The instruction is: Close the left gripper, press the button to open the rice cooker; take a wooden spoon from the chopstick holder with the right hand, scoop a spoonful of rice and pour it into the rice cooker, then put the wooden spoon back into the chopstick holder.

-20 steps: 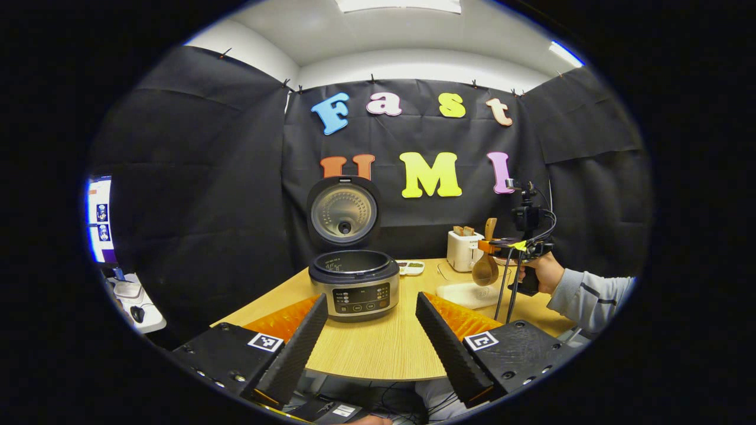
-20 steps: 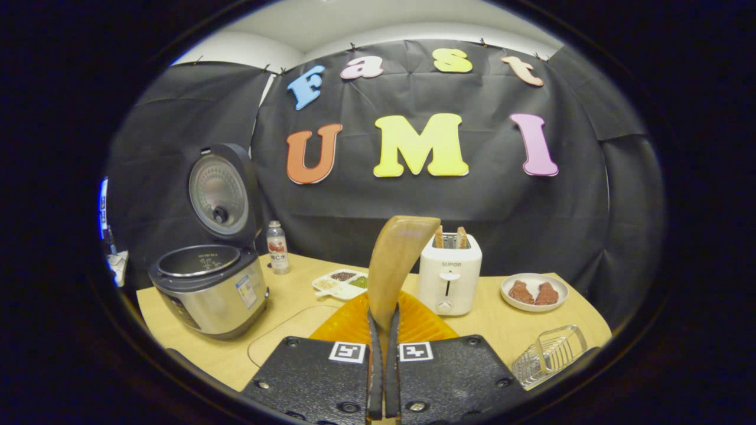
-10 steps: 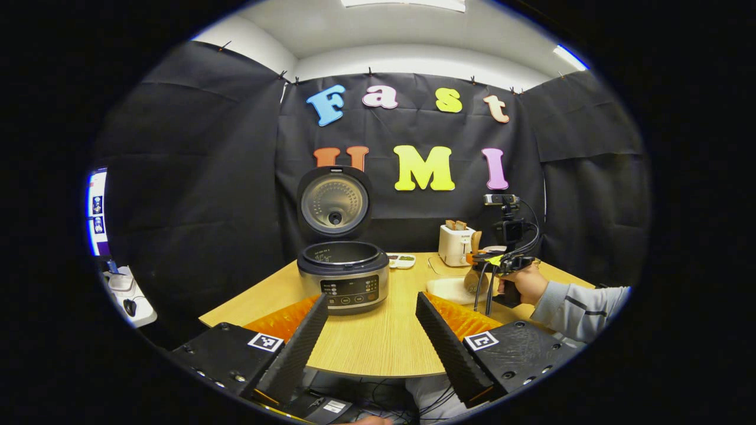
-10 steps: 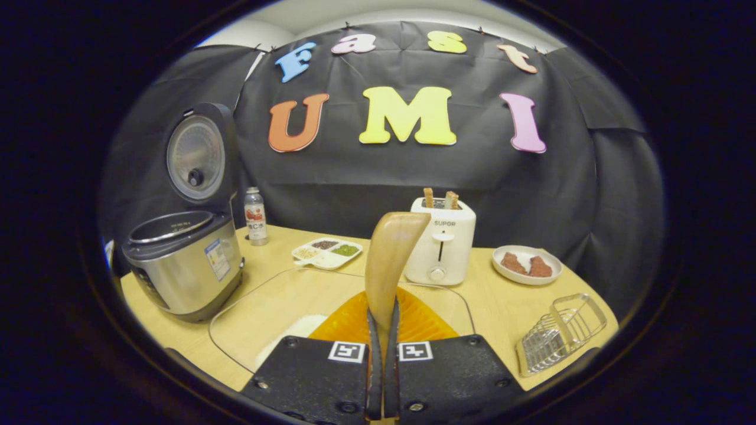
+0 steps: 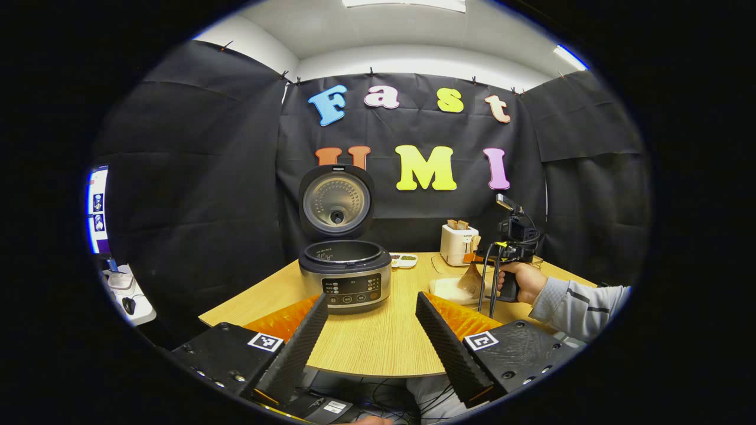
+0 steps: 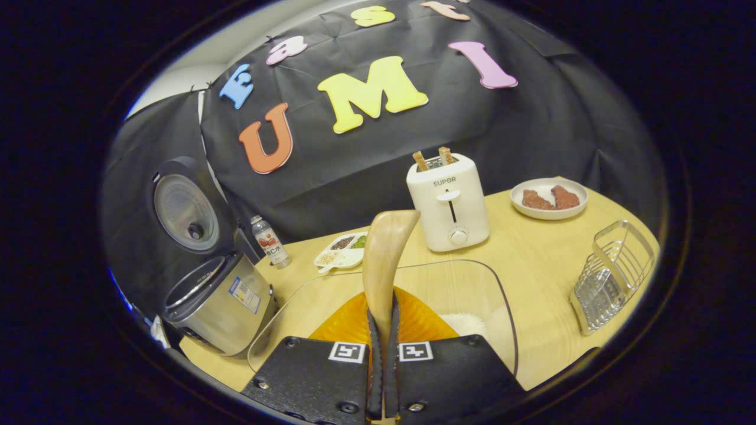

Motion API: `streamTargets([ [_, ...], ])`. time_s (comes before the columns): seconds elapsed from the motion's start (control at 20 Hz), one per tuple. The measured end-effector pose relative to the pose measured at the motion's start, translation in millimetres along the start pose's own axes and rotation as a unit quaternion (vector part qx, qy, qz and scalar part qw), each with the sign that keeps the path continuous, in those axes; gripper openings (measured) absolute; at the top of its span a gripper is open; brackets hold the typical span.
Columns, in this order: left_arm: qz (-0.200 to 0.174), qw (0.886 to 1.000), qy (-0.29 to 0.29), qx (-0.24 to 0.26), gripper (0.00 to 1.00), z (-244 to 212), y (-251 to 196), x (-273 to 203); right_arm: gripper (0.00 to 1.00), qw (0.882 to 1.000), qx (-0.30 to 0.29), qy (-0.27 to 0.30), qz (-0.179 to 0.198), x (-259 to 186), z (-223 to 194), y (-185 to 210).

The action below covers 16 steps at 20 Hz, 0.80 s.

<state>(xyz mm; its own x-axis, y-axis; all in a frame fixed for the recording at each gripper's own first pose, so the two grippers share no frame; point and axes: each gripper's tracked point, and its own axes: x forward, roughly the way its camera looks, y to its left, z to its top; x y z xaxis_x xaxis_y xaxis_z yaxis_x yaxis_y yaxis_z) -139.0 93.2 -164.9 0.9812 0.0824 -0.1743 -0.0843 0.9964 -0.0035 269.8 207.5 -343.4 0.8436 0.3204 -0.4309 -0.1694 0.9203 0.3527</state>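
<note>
The rice cooker (image 5: pixel 345 277) stands open on the table, lid (image 5: pixel 336 200) upright; it also sits at the left in the right gripper view (image 6: pixel 218 301). My left gripper (image 5: pixel 369 330) hangs open at the table's near edge, nothing between its fingers. My right gripper (image 6: pixel 383 316) is shut on the wooden spoon (image 6: pixel 387 254), one end rising ahead of the fingers. In the left gripper view a hand holds that right gripper (image 5: pixel 481 258), the spoon's bowl (image 5: pixel 472 282) low over the white rice (image 5: pixel 449 289). The rice (image 6: pixel 472 323) lies in a glass dish (image 6: pixel 413 267). The wire chopstick holder (image 6: pixel 614 274) stands to the right.
A white toaster (image 6: pixel 449 200) with two slices stands behind the dish. A plate with meat (image 6: pixel 549 198) is at the far right, a small bottle (image 6: pixel 269 242) and a divided seasoning tray (image 6: pixel 342 251) behind the cooker. A sleeve (image 5: pixel 576 301) reaches in from the right.
The right gripper has come down and rolled sideways, bringing the spoon low over the rice dish. The left gripper has pulled back slightly, still open.
</note>
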Motion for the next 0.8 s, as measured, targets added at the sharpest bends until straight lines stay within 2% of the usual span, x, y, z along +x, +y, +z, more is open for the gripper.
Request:
streamTargets([
  [0.2, 0.002, 1.000, 0.000, 0.003, 0.96, -0.6, 1.4, -0.7, 0.07, 0.997, 0.062, 0.031, 0.020, 12.1, -2.2, -4.4],
  [0.35, -0.001, 1.000, 0.001, -0.002, 0.96, -2.0, -0.5, 1.5, 0.07, 0.991, 0.107, 0.044, 0.065, 9.9, -1.6, 8.3],
  [0.8, -0.001, 1.000, 0.008, 0.000, 0.96, -5.9, -2.7, 3.5, 0.07, 0.975, 0.189, 0.054, 0.104, 9.8, 4.7, 14.4],
])
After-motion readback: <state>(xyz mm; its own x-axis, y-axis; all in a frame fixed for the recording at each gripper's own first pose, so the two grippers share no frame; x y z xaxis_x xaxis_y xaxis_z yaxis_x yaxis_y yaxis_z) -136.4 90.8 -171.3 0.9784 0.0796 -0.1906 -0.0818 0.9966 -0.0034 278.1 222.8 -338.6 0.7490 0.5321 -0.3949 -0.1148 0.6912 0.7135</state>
